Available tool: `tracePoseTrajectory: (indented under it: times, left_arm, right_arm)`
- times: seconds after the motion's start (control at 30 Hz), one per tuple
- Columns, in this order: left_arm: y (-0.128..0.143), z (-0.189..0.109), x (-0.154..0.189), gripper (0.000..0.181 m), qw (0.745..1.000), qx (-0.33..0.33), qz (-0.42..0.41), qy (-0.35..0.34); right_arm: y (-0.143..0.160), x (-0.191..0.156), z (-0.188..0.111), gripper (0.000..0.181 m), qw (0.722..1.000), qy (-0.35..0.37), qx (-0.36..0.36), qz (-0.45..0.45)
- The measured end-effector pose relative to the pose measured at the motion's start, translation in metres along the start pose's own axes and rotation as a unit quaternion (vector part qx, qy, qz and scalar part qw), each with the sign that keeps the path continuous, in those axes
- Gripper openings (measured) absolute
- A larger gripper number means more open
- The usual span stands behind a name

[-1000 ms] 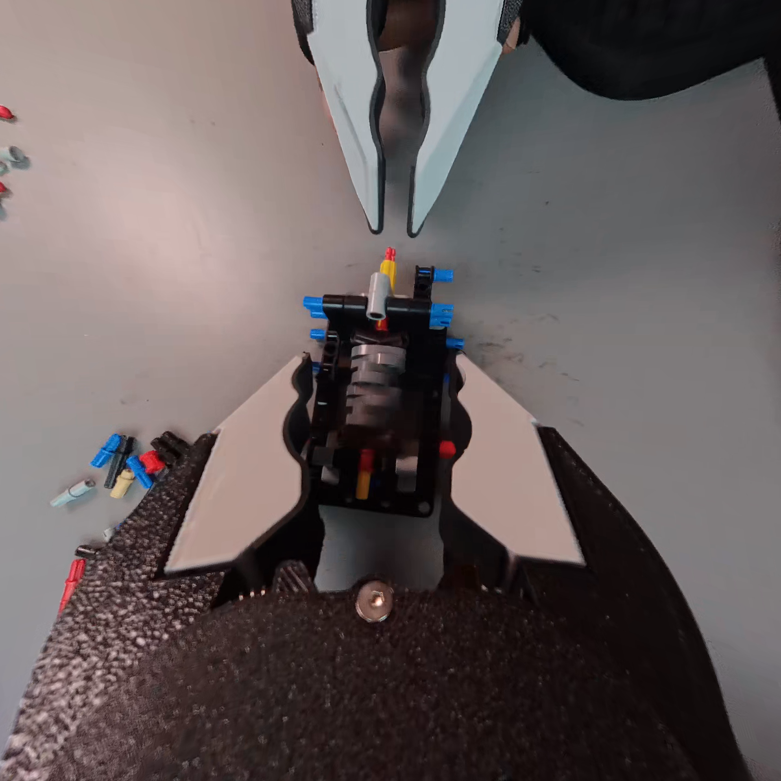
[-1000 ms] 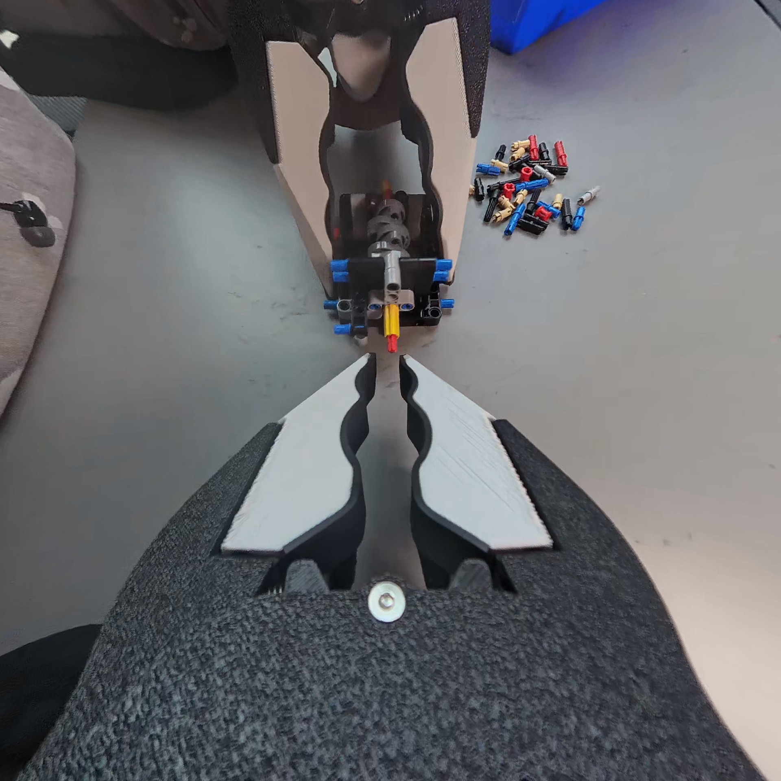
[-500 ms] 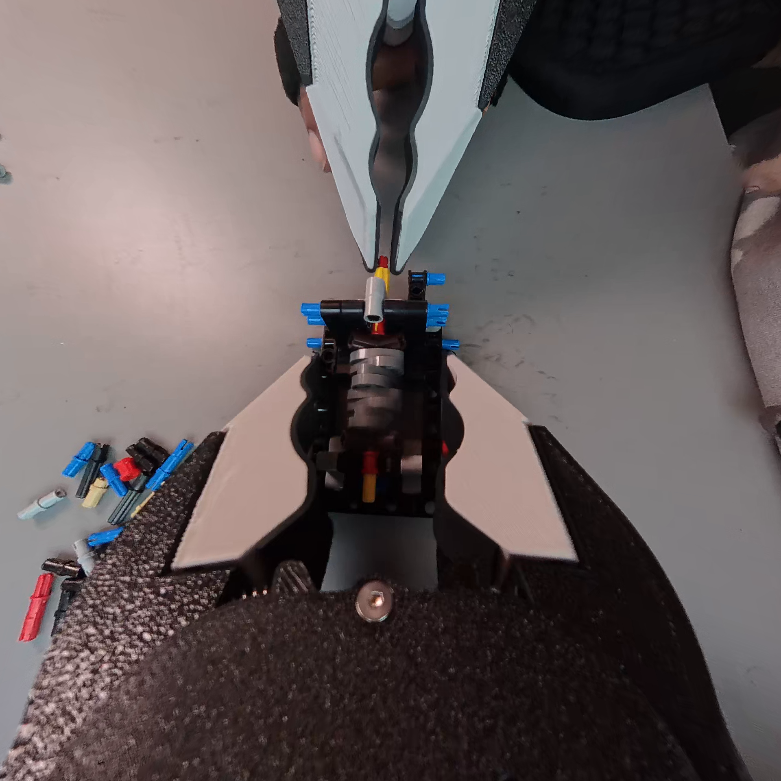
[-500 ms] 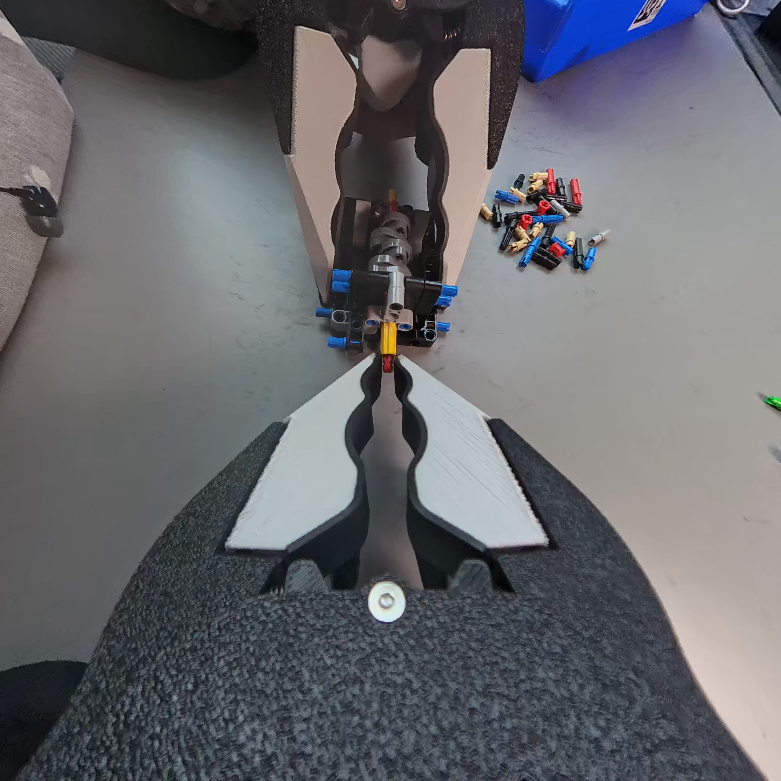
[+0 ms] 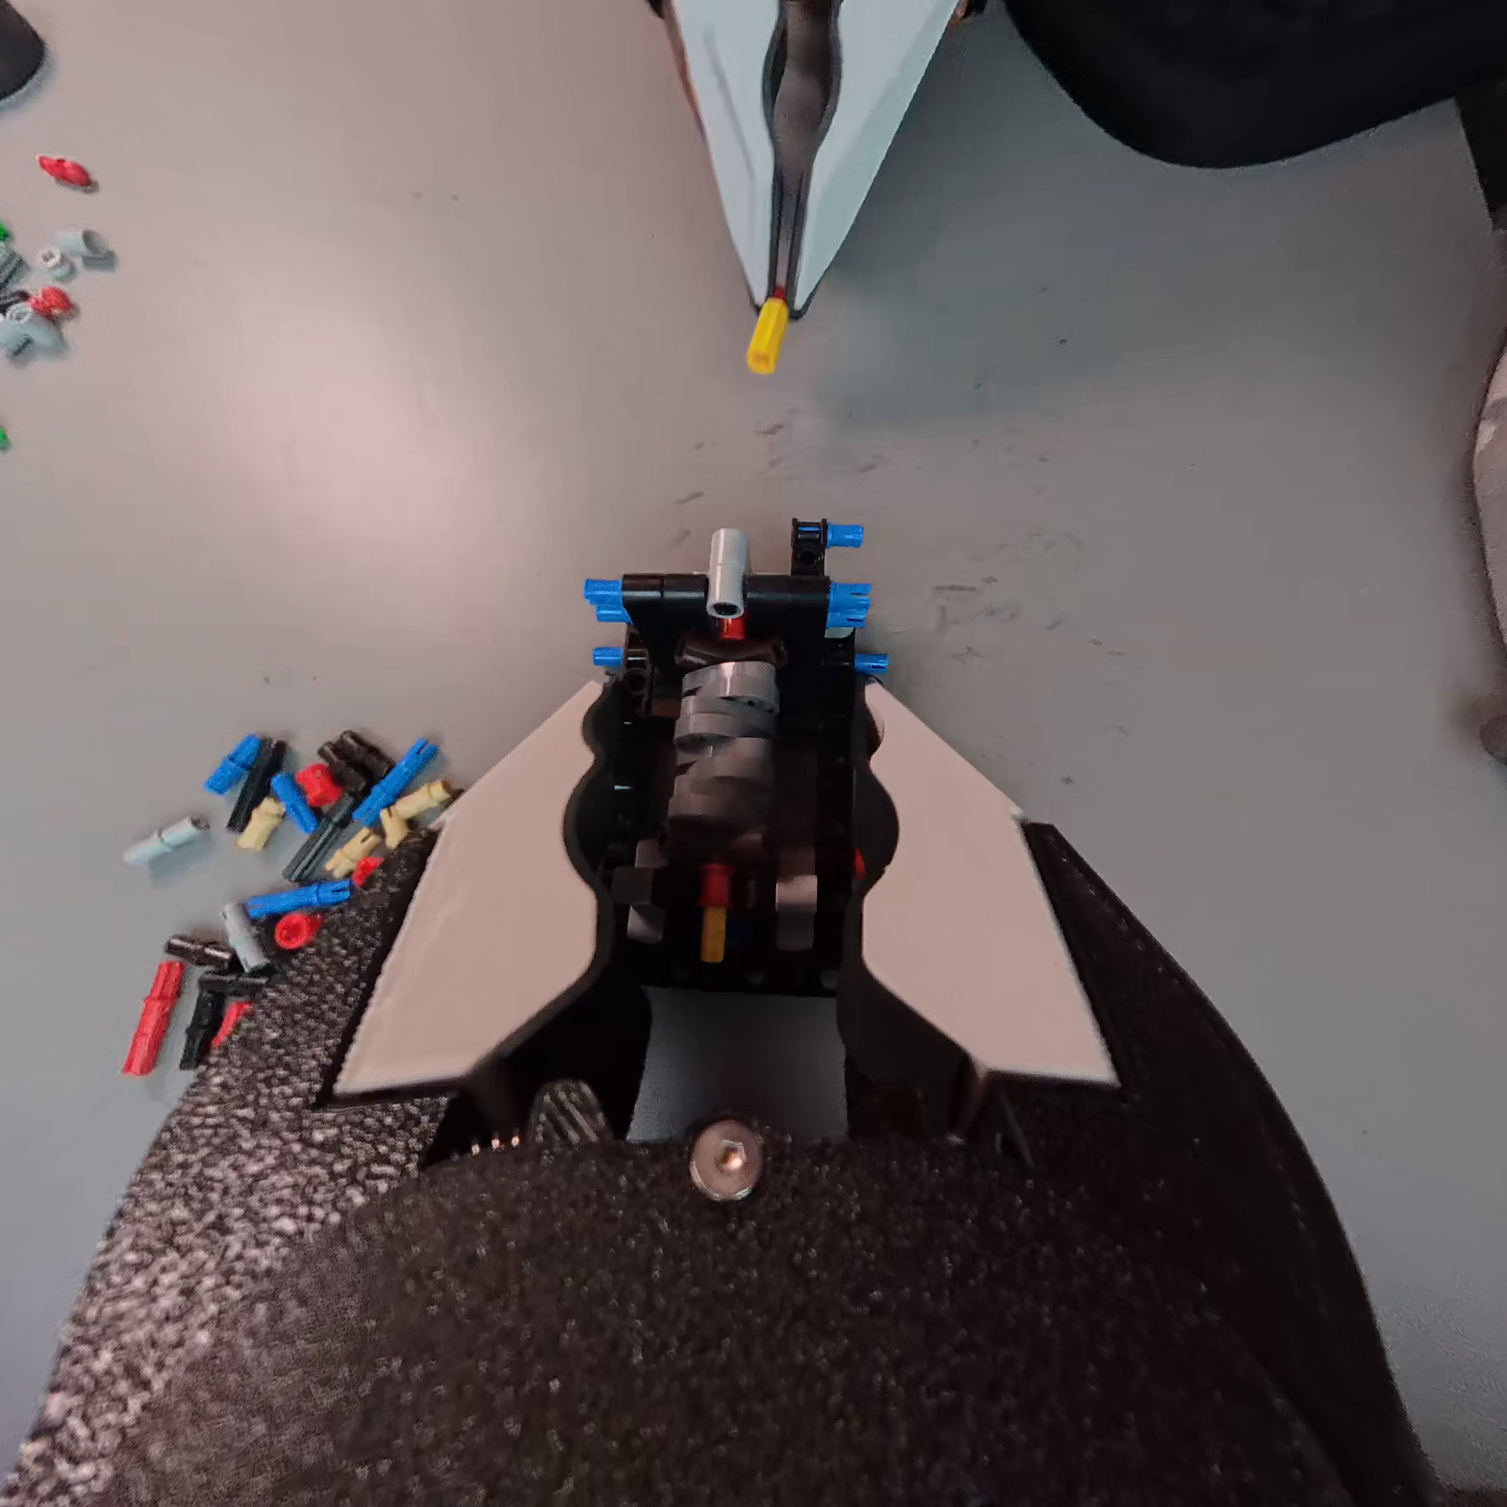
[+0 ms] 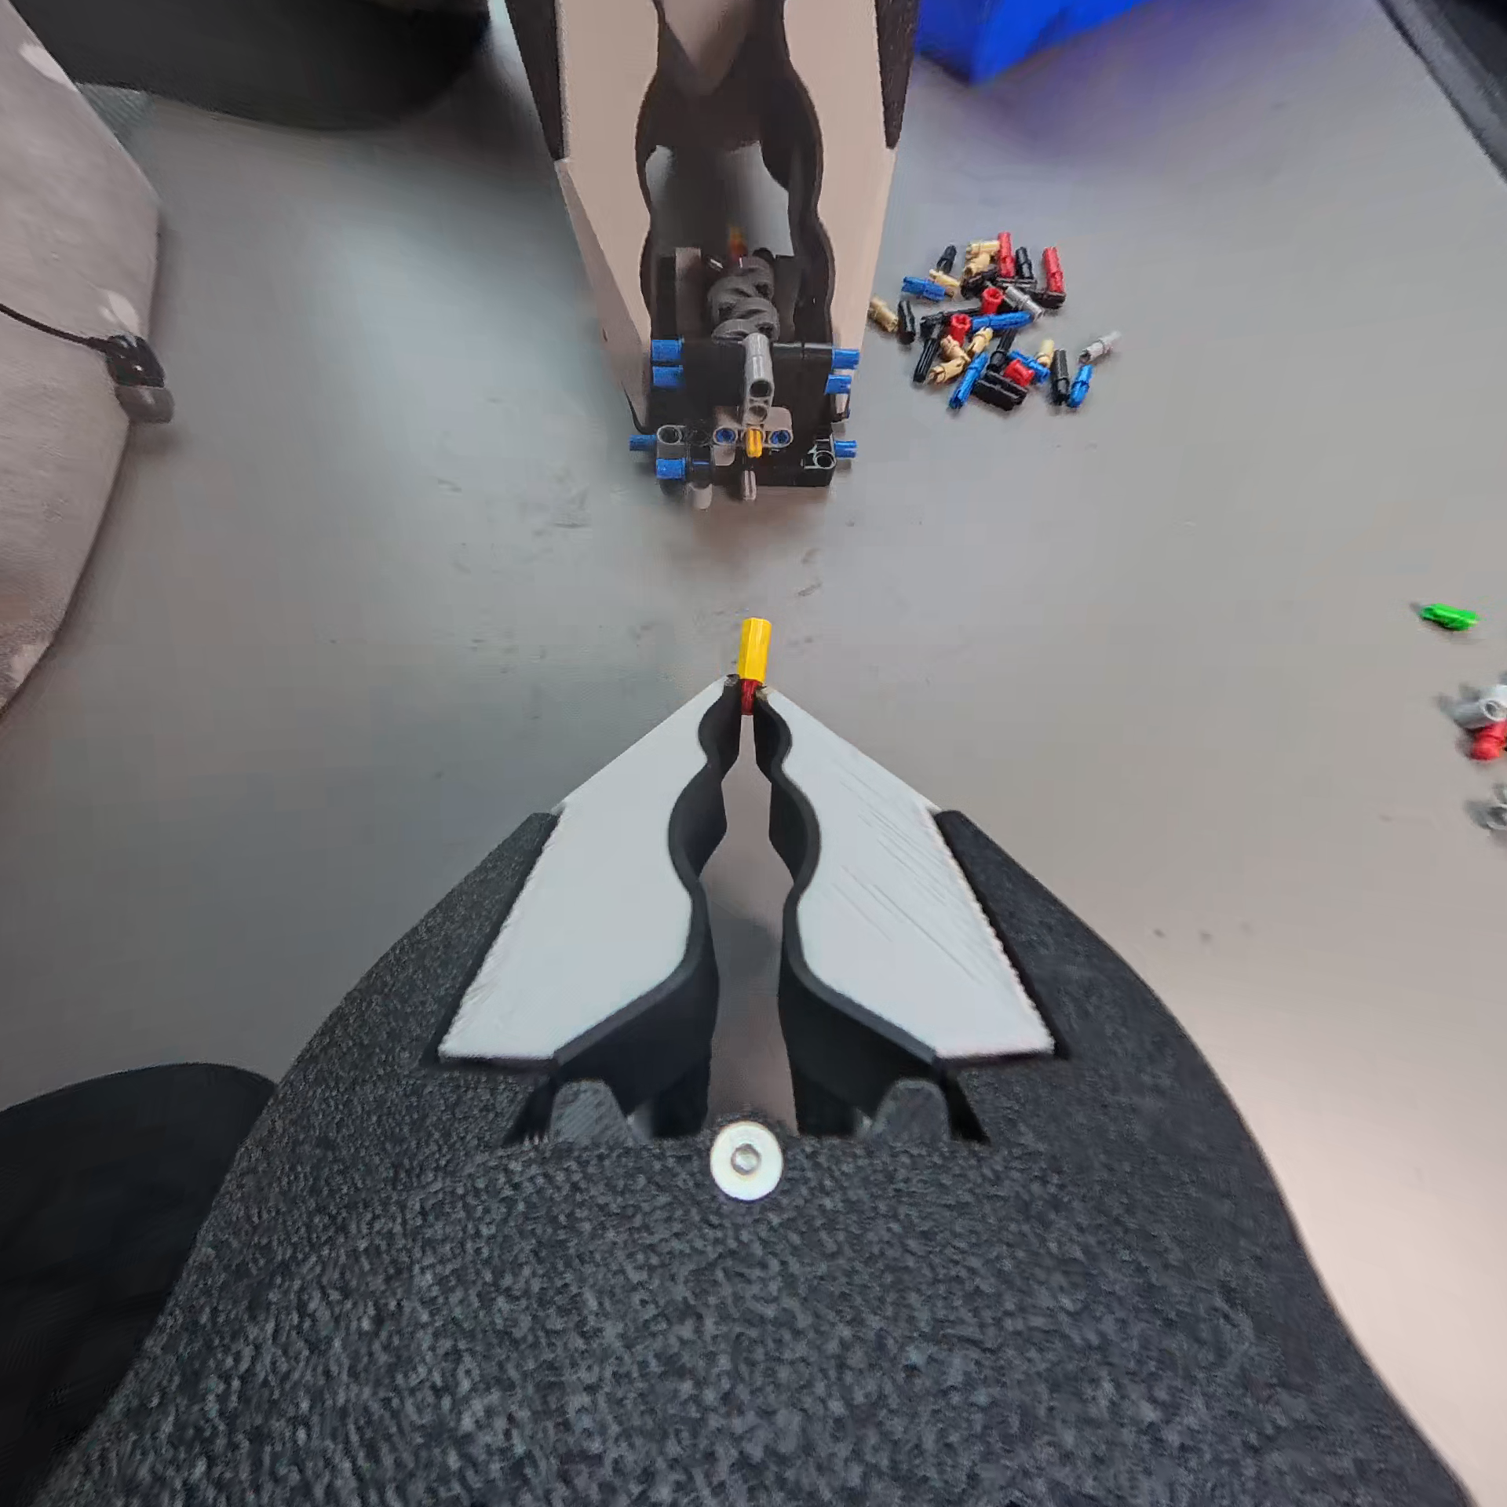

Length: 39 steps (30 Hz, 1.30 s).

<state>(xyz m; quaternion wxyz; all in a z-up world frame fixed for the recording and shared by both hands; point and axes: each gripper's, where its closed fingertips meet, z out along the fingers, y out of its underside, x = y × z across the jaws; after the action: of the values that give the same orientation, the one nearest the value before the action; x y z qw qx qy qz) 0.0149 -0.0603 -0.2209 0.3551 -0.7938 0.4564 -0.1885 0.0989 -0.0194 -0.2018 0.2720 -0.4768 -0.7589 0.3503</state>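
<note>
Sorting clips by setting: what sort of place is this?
Probably a hobby or lab workbench: a plain grey tabletop, a half-built black brick assembly, and a scattered pile of small plastic pins.

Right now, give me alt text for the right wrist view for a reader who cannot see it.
The right gripper pinches a small yellow-and-red pin at its fingertips above a grey table. Farther off, the left gripper clamps a black toy-brick assembly with blue pins; a pile of loose pins lies beside it.
</note>
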Motion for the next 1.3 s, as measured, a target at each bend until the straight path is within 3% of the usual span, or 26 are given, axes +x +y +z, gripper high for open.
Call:
tracePoseTrajectory:
  times: [0.23, 0.33, 0.47, 0.63, 0.8, 1.0, 1.2, 1.3]
  left_arm:
    - [-0.007, 0.001, 0.004, 0.060, 0.999, 0.010, -0.030, 0.012]
    - [-0.034, -0.020, 0.007, 0.073, 0.993, 0.091, -0.069, 0.043]
    - [-0.080, -0.049, 0.005, 0.050, 0.960, 0.218, -0.153, 0.092]
    - [-0.103, -0.066, 0.005, 0.026, 0.939, 0.274, -0.179, 0.111]
    - [-0.113, -0.082, 0.010, 0.010, 0.948, 0.280, -0.132, 0.079]
    - [-0.120, -0.094, 0.021, 0.007, 0.953, 0.279, -0.097, 0.071]
    - [-0.120, -0.105, 0.028, 0.007, 0.963, 0.258, -0.052, 0.058]
    - [-0.099, -0.138, 0.010, 0.006, 0.961, 0.268, -0.070, 0.019]
  right_arm:
    - [-0.016, 0.007, -0.001, 0.003, 0.999, 0.022, 0.027, -0.012]
    - [-0.038, 0.008, -0.005, 0.003, 0.996, 0.044, 0.067, -0.032]
    - [-0.077, 0.009, -0.007, 0.003, 0.983, 0.108, 0.095, -0.116]
    - [-0.116, 0.004, -0.007, 0.003, 0.954, 0.169, 0.084, -0.235]
    - [-0.139, -0.005, -0.009, 0.003, 0.934, 0.190, 0.077, -0.292]
    - [-0.156, -0.015, -0.015, 0.003, 0.921, 0.201, 0.076, -0.324]
    - [-0.158, -0.021, -0.027, 0.002, 0.944, 0.162, 0.087, -0.275]
    - [-0.141, -0.005, -0.056, 0.002, 0.956, 0.169, 0.093, -0.220]
